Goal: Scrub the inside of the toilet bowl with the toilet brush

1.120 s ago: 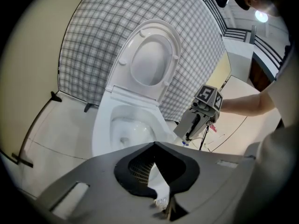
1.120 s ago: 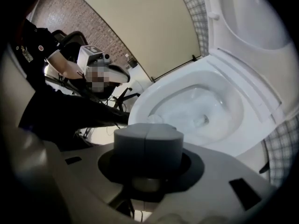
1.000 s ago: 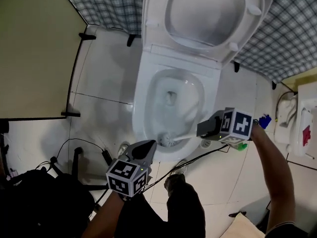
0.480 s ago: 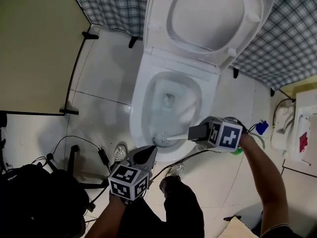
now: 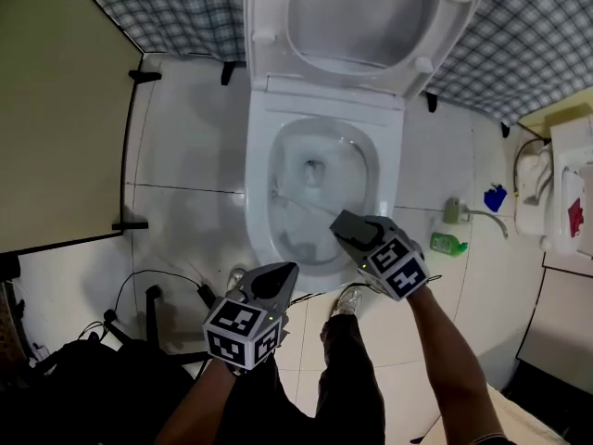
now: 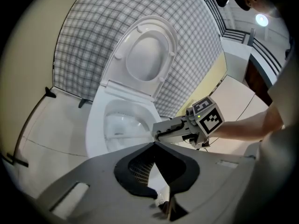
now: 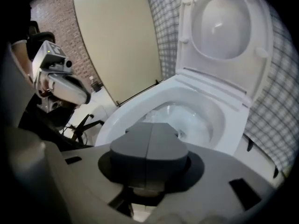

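The white toilet bowl (image 5: pixel 259 211) stands open, its lid and seat (image 5: pixel 357 17) tipped up against the checked wall. My right gripper (image 5: pixel 345 222) hangs over the bowl's front right rim, shut on the thin white handle of the toilet brush (image 5: pixel 306 204). The handle slants across the bowl to its left inner wall, where the brush head is hard to make out. The left gripper view shows that handle (image 6: pixel 133 135) running from the right gripper (image 6: pixel 156 133) into the bowl (image 6: pixel 93 125). My left gripper (image 5: pixel 287 269) is shut and empty, just before the bowl's front edge.
A beige partition (image 5: pixel 56 109) closes off the left. Black cables (image 5: pixel 176 281) trail over the tiles beside the left gripper. A green bottle (image 5: pixel 448 244), a blue object (image 5: pixel 495 197) and a white unit (image 5: pixel 565 193) stand at the right. The person's shoe (image 5: pixel 350 297) is by the toilet's foot.
My right gripper has swung left and down over the front rim and rolled. The brush head has swept from the bowl's front to its left wall. The left gripper has stayed put.
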Demonstrator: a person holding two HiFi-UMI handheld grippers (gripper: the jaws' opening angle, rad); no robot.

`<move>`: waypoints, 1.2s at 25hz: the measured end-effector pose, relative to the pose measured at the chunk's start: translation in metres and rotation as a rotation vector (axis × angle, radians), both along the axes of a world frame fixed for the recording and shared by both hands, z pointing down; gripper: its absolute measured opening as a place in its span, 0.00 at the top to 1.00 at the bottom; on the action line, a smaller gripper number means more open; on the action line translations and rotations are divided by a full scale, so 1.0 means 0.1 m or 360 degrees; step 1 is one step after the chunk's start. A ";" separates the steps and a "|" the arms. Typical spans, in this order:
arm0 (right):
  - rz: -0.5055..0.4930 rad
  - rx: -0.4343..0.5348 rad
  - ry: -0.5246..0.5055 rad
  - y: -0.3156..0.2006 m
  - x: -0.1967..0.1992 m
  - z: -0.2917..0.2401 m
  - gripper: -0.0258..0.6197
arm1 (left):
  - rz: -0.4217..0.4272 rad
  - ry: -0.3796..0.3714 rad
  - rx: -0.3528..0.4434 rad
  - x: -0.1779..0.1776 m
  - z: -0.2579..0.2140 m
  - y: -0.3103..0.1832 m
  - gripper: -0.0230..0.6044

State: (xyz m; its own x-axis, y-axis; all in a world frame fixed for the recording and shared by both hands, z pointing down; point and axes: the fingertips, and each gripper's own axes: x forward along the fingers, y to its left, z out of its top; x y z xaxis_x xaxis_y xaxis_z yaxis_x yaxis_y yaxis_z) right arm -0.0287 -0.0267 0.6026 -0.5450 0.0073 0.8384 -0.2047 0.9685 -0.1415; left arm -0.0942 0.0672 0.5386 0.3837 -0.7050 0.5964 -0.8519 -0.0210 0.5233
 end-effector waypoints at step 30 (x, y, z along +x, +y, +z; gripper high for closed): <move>0.1539 0.0091 -0.0007 -0.42 0.78 0.05 0.71 | 0.0169 -0.0018 0.0026 -0.01 0.00 -0.09 0.95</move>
State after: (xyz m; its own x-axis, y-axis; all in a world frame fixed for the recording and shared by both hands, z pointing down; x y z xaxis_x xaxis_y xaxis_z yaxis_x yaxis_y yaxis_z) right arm 0.0490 -0.0683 0.6075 -0.2972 -0.4867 0.8215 -0.9163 0.3873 -0.1021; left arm -0.0957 0.0581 0.5383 0.4502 -0.6705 0.5897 -0.8502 -0.1200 0.5126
